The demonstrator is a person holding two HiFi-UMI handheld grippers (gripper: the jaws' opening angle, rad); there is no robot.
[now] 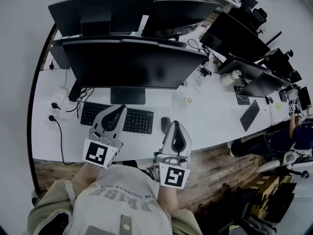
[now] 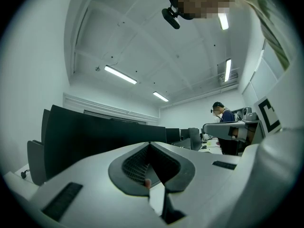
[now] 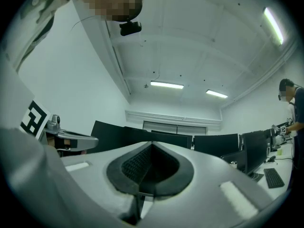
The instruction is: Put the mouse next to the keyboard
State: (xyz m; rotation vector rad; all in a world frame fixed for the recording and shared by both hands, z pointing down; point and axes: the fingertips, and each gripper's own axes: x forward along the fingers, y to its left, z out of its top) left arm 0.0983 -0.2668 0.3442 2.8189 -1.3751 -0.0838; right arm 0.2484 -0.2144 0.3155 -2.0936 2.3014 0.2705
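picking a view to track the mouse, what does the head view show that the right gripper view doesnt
Only the head view: the mouse on the white desk, just right of the keyboard.
Only the right gripper view: the ceiling lights, and that gripper's jaws seen close up, shut with nothing between them.
Both: the right gripper itself and the dark monitors.

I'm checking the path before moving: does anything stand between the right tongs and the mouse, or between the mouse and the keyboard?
Nothing visible does. The mouse lies right beside the tip of the right tongs, and only bare desk separates it from the right end of the keyboard.
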